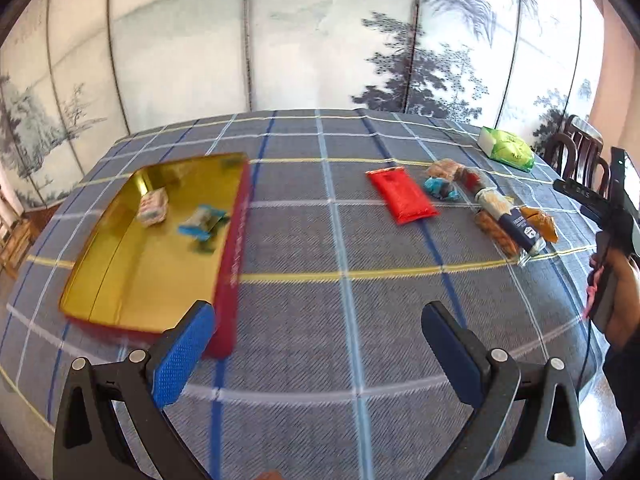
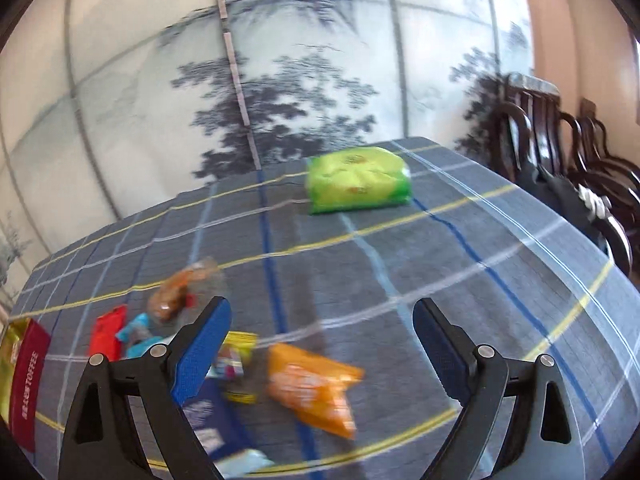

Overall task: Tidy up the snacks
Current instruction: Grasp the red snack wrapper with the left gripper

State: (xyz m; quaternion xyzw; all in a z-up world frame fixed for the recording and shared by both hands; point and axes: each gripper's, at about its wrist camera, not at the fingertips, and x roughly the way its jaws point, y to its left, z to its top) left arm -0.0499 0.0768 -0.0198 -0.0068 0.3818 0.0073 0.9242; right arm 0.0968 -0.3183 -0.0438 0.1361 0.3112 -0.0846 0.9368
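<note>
A red tin [image 1: 230, 264] with a gold inside lies at the left of the checked tablecloth, with a white packet [image 1: 153, 210] and a blue-and-white packet [image 1: 202, 224] in it. My left gripper [image 1: 316, 316] is open above the cloth just right of the tin, nothing between its blue pads. Loose snacks lie to the right: a red pouch [image 1: 402, 196], a blue wrapper [image 1: 440, 190], a dark blue bag [image 1: 520, 228]. My right gripper [image 2: 322, 312] is open and empty over an orange packet [image 2: 312, 384], with a yellow packet [image 2: 236, 356] and the dark blue bag [image 2: 212, 420] beside its left finger.
A green pack [image 2: 356, 184] lies toward the far right of the table. Dark wooden chairs [image 2: 568, 168] stand past the table's right edge. A painted folding screen [image 1: 280, 40] closes off the back. A person's hand [image 1: 616, 280] holds the right gripper at the right edge.
</note>
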